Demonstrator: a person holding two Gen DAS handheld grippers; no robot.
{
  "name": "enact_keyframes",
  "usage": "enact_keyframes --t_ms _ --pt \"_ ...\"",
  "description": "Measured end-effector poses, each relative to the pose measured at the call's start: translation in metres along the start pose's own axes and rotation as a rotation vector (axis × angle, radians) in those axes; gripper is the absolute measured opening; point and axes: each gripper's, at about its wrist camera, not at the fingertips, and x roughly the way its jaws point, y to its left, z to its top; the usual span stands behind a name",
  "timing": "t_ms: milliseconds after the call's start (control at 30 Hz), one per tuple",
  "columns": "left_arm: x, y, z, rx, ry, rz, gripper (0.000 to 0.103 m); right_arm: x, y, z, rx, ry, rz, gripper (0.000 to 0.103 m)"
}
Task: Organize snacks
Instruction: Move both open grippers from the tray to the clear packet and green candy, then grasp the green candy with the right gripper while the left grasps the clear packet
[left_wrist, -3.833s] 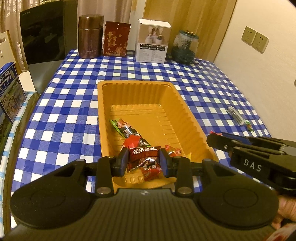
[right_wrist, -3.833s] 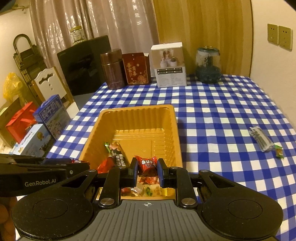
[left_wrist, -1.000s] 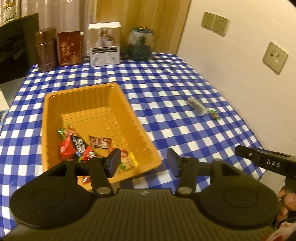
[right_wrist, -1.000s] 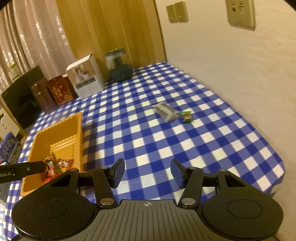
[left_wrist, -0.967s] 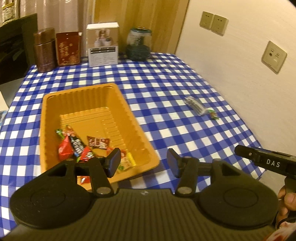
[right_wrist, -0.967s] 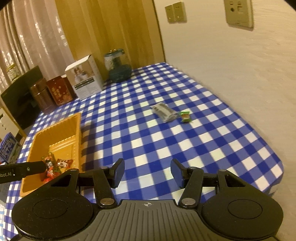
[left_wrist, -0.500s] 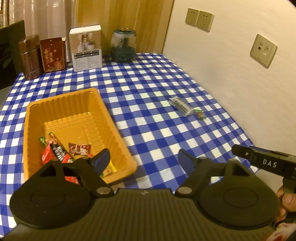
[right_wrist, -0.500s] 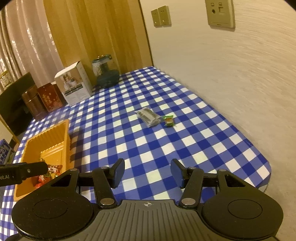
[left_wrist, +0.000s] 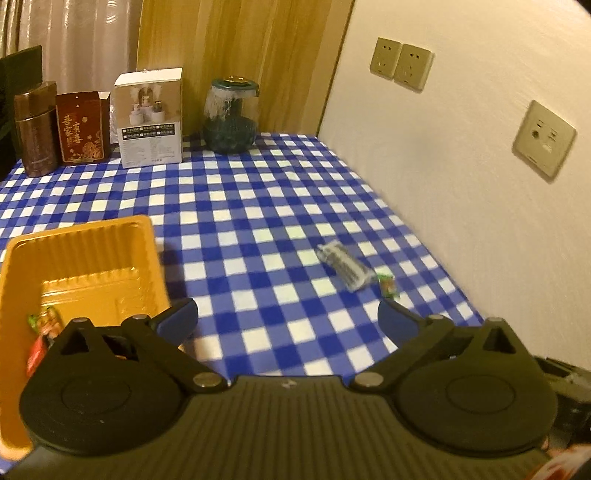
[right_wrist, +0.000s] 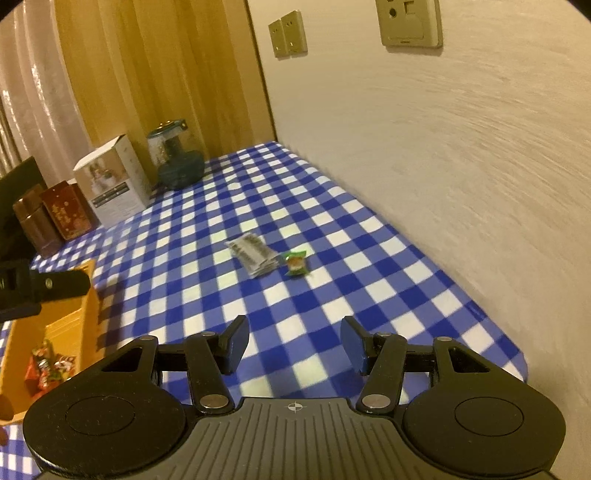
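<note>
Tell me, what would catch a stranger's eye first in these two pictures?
Probably the blue-and-white checked tablecloth that fills both views, with two small packets alone on it near the wall: a silvery packet and a green candy beside it. At the left sits an orange tray with bright wrapped snacks inside. Low in each view, a black gripper's two fingers stand apart with nothing between them.

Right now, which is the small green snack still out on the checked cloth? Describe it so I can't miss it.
Start at the blue-and-white checked tablecloth on the side near the cream wall, away from the orange plastic tray. Two loose items lie there, close together: a flat silvery-grey packet and, beside it on the wall side, the small green-wrapped candy. It is the smaller, brightly coloured one.
</note>
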Motion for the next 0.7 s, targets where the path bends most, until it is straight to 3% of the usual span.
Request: enact_keyframes --t_ms 300,600,700 --pt "0.06 -0.014 0.015 0.02 -0.033 0.061 0.103 0.06 -0.013 0.02 -0.05 -0.026 0.014 0.055" --pt "0.117 -0.016 0.017 0.024 -0.015 0.065 0.103 0.113 -0.015 0.035 -0.075 -0.012 0.04 0.055" --pt "0.125 -0.019 0.017 0.053 -0.035 0.108 0.103 0.127 -0.013 0.039 -0.101 -0.013 0.059 0.055"
